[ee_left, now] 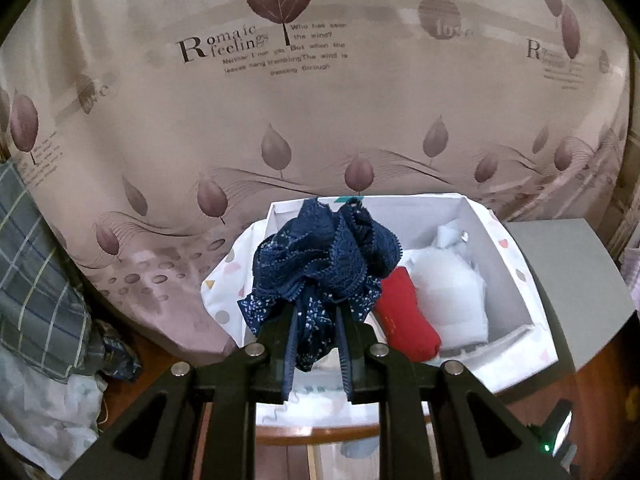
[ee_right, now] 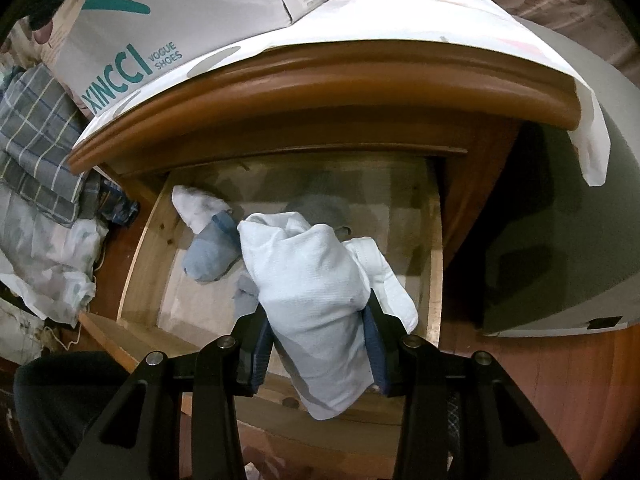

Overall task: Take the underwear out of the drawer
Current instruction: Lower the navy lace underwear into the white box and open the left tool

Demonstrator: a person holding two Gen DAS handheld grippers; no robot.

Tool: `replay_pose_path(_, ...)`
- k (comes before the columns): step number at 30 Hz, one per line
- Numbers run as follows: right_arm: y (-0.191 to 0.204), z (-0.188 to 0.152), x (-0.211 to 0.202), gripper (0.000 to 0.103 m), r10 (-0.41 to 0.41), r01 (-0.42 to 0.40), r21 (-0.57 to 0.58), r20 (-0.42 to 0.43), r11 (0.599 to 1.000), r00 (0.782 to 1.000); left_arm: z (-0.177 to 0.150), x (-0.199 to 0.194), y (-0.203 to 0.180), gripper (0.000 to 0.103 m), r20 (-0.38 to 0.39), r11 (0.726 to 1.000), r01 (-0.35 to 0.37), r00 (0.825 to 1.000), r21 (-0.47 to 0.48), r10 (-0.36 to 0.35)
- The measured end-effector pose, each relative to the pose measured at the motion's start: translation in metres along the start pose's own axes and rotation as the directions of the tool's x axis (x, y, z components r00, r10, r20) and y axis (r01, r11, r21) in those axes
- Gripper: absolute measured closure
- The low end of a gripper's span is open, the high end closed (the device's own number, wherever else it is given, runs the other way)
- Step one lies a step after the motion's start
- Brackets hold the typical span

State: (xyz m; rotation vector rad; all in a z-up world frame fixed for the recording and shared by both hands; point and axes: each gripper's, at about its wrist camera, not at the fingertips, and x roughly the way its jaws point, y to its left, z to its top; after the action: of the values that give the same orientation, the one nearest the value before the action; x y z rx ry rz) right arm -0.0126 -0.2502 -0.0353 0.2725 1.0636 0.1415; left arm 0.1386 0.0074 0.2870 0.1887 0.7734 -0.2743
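Left wrist view: navy lace underwear [ee_left: 326,258], bunched, pinched between the shut jaws of the left hand-held gripper [ee_left: 316,320] and held in the air in front of an open white box [ee_left: 496,248]. Box contents: one red item [ee_left: 404,320], rolled; one white item [ee_left: 448,292], folded. Box stands on a dotted cloth [ee_left: 224,292], with a leaf-print curtain [ee_left: 280,128] behind it.

Right wrist view: white garment [ee_right: 308,292], rolled, clamped between the jaws of the right hand-held gripper [ee_right: 320,344], which close on it from both sides; it hangs just above the open drawer [ee_right: 148,248]. Whether its lower end touches the drawer front cannot be told. Left in the drawer: a blue-and-white sock [ee_right: 208,236] at the left, and a grey piece [ee_right: 316,204] at the back, half hidden by the white garment. Above: the wooden counter [ee_right: 320,88] edge with the dotted cloth and a shoe box [ee_right: 160,20] on top.

Task status, judged: two items gripped. The navy piece is out of the drawer and near the box; the white one is lifted but not yet clear of the drawer. Remaining: carry both away and set them down; the grey piece may be a further item, kind unclear.
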Motion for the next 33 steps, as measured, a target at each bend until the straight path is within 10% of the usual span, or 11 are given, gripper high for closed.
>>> replay_pose_path(21,0.001,0.001,0.003,0.065,0.016,-0.016,0.015,-0.007,1.0,1.0,0.007,0.103,-0.016,0.081,-0.157,0.999,-0.006,0.988,-0.052,-0.003)
replay_pose_path(33,-0.001,0.001,0.004,0.065,0.012,-0.012,0.018,-0.008,1.0,1.0,0.004,0.079,-0.011,0.052,-0.125,0.997,-0.044,0.992,-0.065,0.035)
